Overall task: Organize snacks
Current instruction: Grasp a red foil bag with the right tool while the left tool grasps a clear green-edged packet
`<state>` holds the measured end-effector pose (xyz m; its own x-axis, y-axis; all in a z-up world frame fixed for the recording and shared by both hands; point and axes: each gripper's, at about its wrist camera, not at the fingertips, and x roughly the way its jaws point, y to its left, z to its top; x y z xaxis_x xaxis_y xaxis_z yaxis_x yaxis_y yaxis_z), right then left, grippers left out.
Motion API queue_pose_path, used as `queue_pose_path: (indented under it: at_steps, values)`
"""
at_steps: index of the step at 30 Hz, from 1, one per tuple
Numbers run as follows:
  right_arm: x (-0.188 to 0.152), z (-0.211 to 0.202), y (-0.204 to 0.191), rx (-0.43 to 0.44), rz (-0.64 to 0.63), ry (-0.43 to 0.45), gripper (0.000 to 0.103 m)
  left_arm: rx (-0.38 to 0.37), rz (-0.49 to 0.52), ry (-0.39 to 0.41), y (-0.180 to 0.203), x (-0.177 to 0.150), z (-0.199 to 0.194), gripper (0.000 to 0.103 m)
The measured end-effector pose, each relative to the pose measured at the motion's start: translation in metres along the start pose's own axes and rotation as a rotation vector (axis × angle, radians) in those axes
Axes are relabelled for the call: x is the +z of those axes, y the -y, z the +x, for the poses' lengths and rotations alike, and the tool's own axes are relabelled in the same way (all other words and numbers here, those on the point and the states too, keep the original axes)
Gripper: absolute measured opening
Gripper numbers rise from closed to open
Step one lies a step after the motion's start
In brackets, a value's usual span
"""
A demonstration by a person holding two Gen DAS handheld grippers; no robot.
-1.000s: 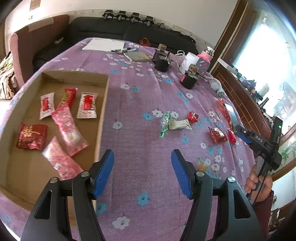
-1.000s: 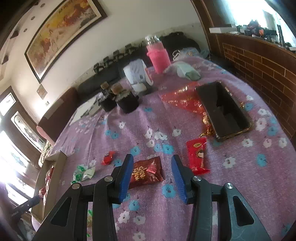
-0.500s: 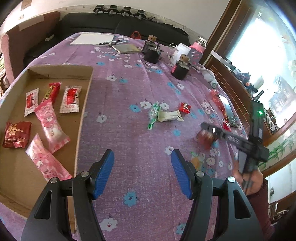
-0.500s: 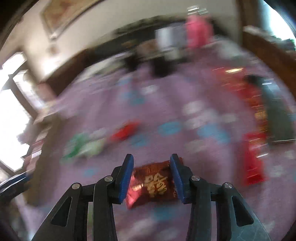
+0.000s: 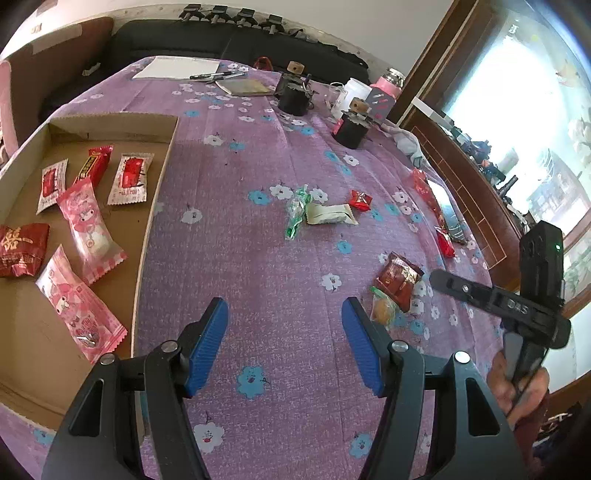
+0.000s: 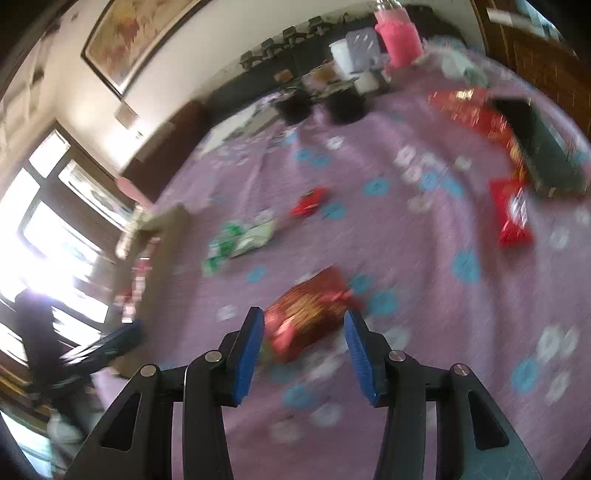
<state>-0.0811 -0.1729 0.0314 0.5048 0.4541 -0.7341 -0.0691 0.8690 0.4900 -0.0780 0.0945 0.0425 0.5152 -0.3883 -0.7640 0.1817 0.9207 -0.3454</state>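
The left gripper (image 5: pixel 284 345) hangs over bare purple flowered cloth, its blue jaws spread wide with nothing between them. At its nine o'clock sits the cardboard tray (image 5: pixel 155 206), already carrying two pink snack packs (image 5: pixel 90 225), a dark red packet (image 5: pixel 20 249) and three small red-and-white sachets (image 5: pixel 129 179) further back.

The right gripper (image 6: pixel 303 347) is down close to the bench (image 5: pixel 240 258), jaws apart and not closed on anything. The red-brown snack packet (image 6: pixel 308 312) lies flat on the cloth just ahead of the tips, its near end reaching into the gap between them; this view is smeared, so I cannot tell whether a pad touches it. From the left wrist view the same packet (image 5: pixel 397 278) shows at three o'clock, beside a small orange candy in clear wrap (image 5: pixel 382 308), with the right gripper's black body just past it.

Further out at twelve o'clock from the left gripper lie a green wrapper (image 5: pixel 295 214) and a pale packet (image 5: pixel 330 214) side by side, then a small red candy (image 5: pixel 360 200). Toward two o'clock a red packet (image 6: pixel 511 212) lies next to a dark phone (image 6: pixel 539 147). At the far edge stand two black pots (image 5: pixel 349 129) and a pink bottle (image 6: pixel 397 35).
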Motion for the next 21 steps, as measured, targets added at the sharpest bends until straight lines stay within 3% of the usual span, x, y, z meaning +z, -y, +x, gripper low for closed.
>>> queue_pose_path:
  at_steps: [2, 8, 10, 12, 14, 21]
  values:
    - [0.001, 0.008, -0.006, 0.001, 0.011, -0.029, 0.048, -0.007, -0.004, -0.003, 0.001, -0.002, 0.001, 0.063]
    - [0.016, 0.054, -0.027, -0.152, -0.003, -0.057, 0.05, 0.013, 0.045, 0.013, 0.013, -0.012, -0.008, 0.063]
    - [0.017, 0.063, -0.041, -0.216, -0.061, -0.039, 0.055, 0.023, 0.07, 0.013, 0.017, -0.015, -0.009, 0.063]
    - [0.014, 0.069, -0.051, -0.282, -0.134, -0.04, 0.051, 0.033, 0.095, 0.004, 0.022, -0.017, -0.007, 0.063]
    - [0.011, 0.07, -0.055, -0.323, -0.183, -0.045, 0.04, 0.033, 0.113, -0.009, 0.028, -0.019, -0.002, 0.063]
    - [0.007, 0.036, -0.012, -0.377, -0.127, -0.013, 0.039, 0.013, 0.209, -0.062, 0.067, -0.026, 0.027, 0.063]
